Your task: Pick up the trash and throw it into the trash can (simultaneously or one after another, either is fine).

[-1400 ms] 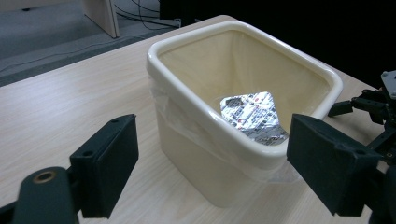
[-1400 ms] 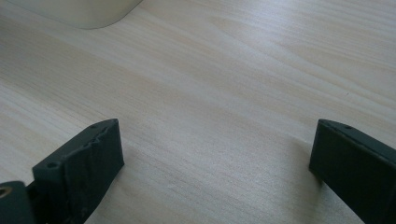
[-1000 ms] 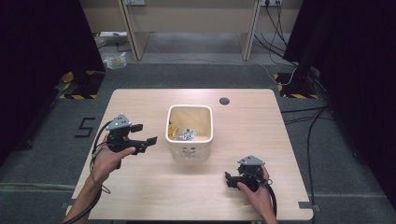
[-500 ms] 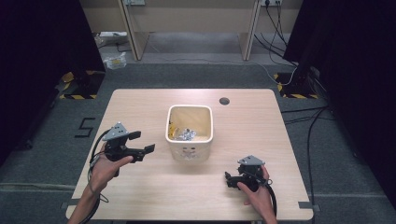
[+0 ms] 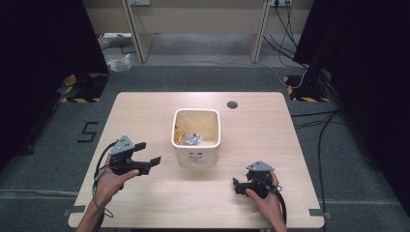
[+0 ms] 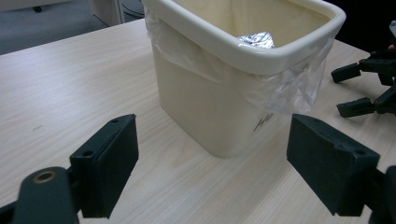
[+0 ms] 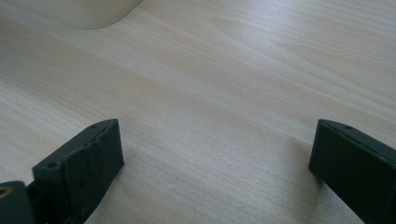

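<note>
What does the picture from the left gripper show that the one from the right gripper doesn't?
The left gripper view shows the cream bin's rim with its clear plastic liner, crumpled foil inside, and the right gripper beyond, jaws apart. The right gripper view shows its own jaws spread wide over bare wood, with just the bin's bottom corner at the top edge. Both share the wooden table, the bin, and open, empty black jaws.
</note>
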A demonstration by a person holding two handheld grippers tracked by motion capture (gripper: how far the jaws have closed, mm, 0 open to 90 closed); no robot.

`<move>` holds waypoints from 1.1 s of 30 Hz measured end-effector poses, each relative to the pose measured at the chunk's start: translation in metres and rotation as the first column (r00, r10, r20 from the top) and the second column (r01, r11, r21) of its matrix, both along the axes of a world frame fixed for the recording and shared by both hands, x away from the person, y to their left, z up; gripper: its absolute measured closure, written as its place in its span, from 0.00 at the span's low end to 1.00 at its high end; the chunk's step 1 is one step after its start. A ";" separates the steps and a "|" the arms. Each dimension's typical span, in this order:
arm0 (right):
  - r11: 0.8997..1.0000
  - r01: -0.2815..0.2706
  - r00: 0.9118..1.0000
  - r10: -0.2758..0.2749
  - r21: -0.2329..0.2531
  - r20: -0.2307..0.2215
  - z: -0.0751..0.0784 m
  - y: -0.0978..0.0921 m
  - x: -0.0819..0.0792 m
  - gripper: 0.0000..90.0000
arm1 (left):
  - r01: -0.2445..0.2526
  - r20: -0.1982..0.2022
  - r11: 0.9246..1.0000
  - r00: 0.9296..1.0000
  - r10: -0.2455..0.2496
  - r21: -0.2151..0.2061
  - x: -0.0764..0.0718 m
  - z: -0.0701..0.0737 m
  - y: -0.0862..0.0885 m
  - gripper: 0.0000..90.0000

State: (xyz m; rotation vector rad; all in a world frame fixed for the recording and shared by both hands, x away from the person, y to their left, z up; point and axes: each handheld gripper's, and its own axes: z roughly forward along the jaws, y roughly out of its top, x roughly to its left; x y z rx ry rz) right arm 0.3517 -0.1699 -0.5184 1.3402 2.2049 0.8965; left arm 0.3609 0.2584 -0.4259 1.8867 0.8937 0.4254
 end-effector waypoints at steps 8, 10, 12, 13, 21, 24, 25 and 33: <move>1.000 0.000 1.000 0.000 0.000 0.000 0.000 0.000 0.000 0.03 | 0.007 -0.002 1.000 1.000 -0.007 -0.004 -0.006 -0.012 -0.003 0.18; 1.000 -0.001 1.000 0.001 -0.001 0.001 0.000 0.000 0.000 0.03 | 0.010 -0.006 1.000 1.000 -0.010 -0.007 -0.007 -0.016 -0.004 0.18; 1.000 0.000 1.000 0.000 0.000 0.000 0.000 0.000 0.000 0.03 | 0.015 -0.012 1.000 1.000 -0.015 -0.001 -0.007 -0.021 -0.004 0.18; 1.000 0.000 1.000 0.000 0.000 0.000 0.000 0.000 0.000 0.03 | 0.017 -0.016 1.000 1.000 -0.017 0.001 -0.007 -0.023 -0.004 0.18; 1.000 0.001 1.000 -0.001 0.000 0.000 0.000 0.000 0.000 0.03 | 0.015 -0.035 1.000 0.999 -0.015 -0.006 -0.010 -0.035 -0.001 0.18; 1.000 0.000 1.000 0.000 0.000 0.000 0.000 0.000 0.000 0.03 | 0.018 -0.040 1.000 0.999 -0.018 -0.006 -0.011 -0.038 -0.001 0.18; 1.000 0.000 1.000 0.000 0.000 0.000 0.000 0.000 0.000 0.03 | 0.019 -0.042 1.000 0.999 -0.019 -0.005 -0.012 -0.040 -0.001 0.18; 1.000 0.000 1.000 0.000 0.000 0.000 0.000 0.000 0.000 0.03 | 0.023 -0.070 1.000 0.997 -0.022 0.004 -0.014 -0.052 0.000 0.18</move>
